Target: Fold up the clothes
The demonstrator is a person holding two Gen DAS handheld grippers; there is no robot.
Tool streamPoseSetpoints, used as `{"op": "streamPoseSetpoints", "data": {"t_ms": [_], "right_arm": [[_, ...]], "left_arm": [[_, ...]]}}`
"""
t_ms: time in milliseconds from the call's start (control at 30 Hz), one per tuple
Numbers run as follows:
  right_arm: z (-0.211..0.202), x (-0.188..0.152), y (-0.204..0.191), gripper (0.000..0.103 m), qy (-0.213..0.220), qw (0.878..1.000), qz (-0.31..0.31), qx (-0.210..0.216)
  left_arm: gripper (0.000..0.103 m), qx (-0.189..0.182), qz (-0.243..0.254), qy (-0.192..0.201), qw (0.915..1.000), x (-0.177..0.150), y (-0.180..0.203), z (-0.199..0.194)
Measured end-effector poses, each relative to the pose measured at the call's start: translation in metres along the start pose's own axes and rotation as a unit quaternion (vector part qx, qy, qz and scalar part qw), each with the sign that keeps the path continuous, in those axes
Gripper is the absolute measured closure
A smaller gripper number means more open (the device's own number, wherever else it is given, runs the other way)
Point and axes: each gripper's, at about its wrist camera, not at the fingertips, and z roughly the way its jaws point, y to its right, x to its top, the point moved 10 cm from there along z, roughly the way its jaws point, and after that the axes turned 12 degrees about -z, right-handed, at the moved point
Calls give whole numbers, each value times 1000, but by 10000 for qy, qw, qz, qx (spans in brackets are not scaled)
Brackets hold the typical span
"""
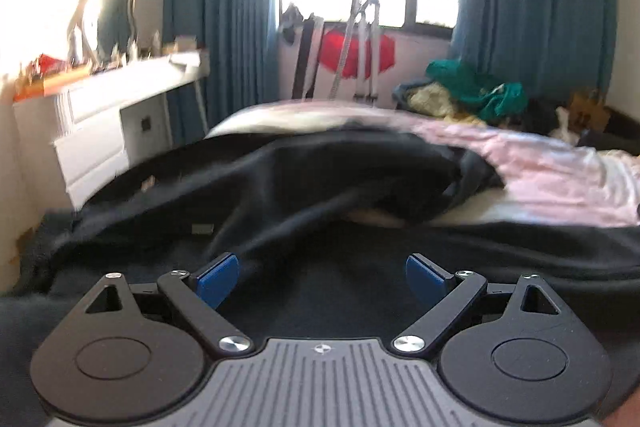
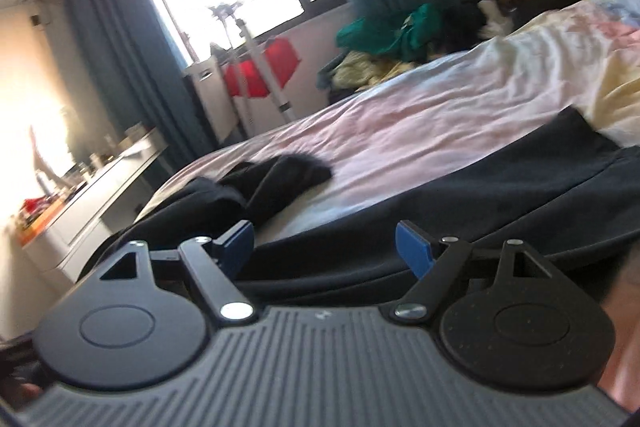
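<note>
So the left gripper (image 1: 322,281) sits low at about 6 o'clock in its own view, blue pads spread wide apart, nothing between them. Right ahead of it, from 9 round to 3 o'clock, one black garment (image 1: 280,187) lies bunched and rumpled over the near edge of the bed (image 1: 560,171) — a ridge of it rises just past the fingertips. My guess is this is the early bit of the fold: nothing pinched yet, cloth not laid flat.

The right gripper (image 2: 325,249) is the same deal, fingers apart and empty, hovering over the dark fabric at 6 o'clock. A sleeve-like end (image 2: 288,171) of the black cloth trails off toward 10 o'clock on the pink sheet.

Next move probably calls for each gripper to pinch an edge or corner and pull the thing flat before any folding.

Count: two grippers, one black garment as far as I can tell — plus one heap of green and yellow clothes (image 1: 468,91) at 2 o'clock by the curtain.
</note>
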Motion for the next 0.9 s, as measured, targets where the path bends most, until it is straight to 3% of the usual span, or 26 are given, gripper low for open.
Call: {"op": "streamPoseSetpoints", "data": {"t_ms": [133,333,467,567,700,800,900], "right_arm": [[11,-9,-19,24,-90,9997,30,233],[8,-19,-53,24,-43,9971,-702,282],[0,-24,-70,24,-14,9957,-761,536],[17,-33,-68,26,-470,9954,-130,819],[45,-39,-60,26,-1067,9841,883,1115],[90,-25,-39,26,-1054,9681,2021,1040],[144,-16,-36,26,-994,9611,2400,939]], "left_arm": [[11,-18,-186,-82,9998,-5,-10,5],[11,77,-670,-41,9977,-1,-28,-12],[11,155,-804,-13,9966,0,-38,-23],[11,292,-1106,-55,9934,-7,-47,-26],[11,234,-1534,-83,9878,-15,-48,-16],[11,345,-1517,65,9878,-15,-47,-4],[11,348,-1465,209,9884,-16,-47,15]]}}
